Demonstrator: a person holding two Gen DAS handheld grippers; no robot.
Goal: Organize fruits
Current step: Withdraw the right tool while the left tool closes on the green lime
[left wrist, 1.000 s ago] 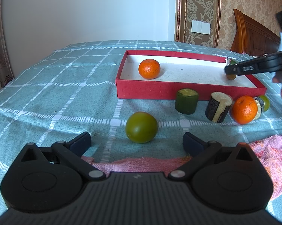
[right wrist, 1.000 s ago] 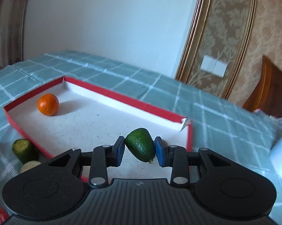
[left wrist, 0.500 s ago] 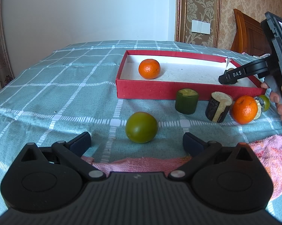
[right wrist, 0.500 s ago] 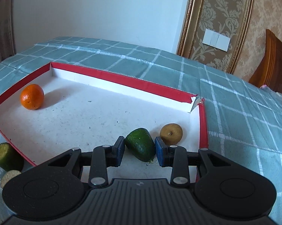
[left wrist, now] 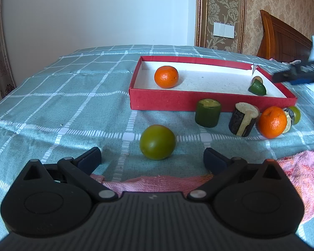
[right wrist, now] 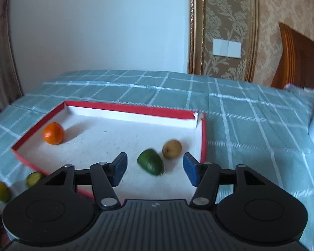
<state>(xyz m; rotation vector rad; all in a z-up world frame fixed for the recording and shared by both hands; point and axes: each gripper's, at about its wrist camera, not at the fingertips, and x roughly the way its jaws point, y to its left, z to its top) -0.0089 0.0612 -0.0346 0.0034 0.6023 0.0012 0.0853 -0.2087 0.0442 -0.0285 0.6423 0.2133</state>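
Black jaws of the right gripper [right wrist: 154, 168] have just been opening and now stand apart, with nothing pressed between their blue pads. A second ago they were clamped on a dark green avocado-like fruit [right wrist: 150, 164]; that fruit now lies free on the white floor of the red box [right wrist: 127, 107], between the parted pads and touching neither, just beside a small brown round fruit [right wrist: 172, 149] in the box's near right corner. Farther back, near the left wall of the box, sits an orange [right wrist: 53, 133]. This release appears to finish one placement. From the other hand, the left gripper [left wrist: 152, 158] is wide open and empty, held over the checked teal bedspread [left wrist: 62, 104] with a round green fruit [left wrist: 157, 142] just ahead of it. Beyond, outside the box's front wall, wait a green cylinder piece [left wrist: 208, 113], a dark cut piece [left wrist: 243, 122] and a second orange [left wrist: 272, 122], so sorting looks unfinished.
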